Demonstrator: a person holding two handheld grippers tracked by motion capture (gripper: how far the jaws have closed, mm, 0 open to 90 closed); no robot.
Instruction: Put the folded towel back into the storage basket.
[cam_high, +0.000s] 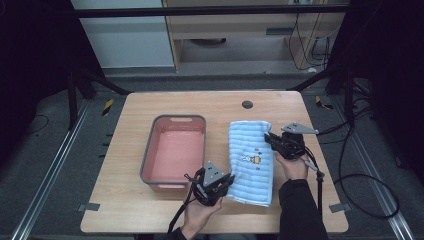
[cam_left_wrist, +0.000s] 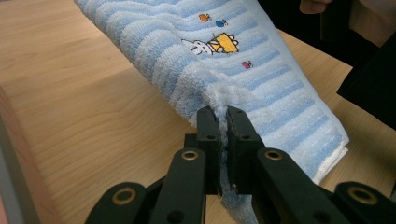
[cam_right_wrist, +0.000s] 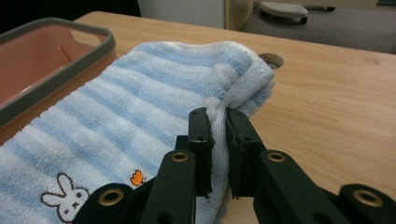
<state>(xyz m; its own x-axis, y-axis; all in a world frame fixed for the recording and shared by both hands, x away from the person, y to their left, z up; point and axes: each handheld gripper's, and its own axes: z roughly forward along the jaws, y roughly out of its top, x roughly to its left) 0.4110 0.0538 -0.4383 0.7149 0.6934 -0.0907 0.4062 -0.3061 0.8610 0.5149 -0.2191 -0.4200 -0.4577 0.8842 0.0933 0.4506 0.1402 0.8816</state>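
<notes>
The folded blue-striped towel (cam_high: 250, 162) lies right of centre in the high view, beside the pink basin (cam_high: 174, 152). It looks soft and light (it will probably sag between grips), so edges suit best. The left gripper (cam_left_wrist: 223, 116) pinches its near-left edge; the right gripper (cam_right_wrist: 218, 119) is clamped on the far-right corner.
</notes>
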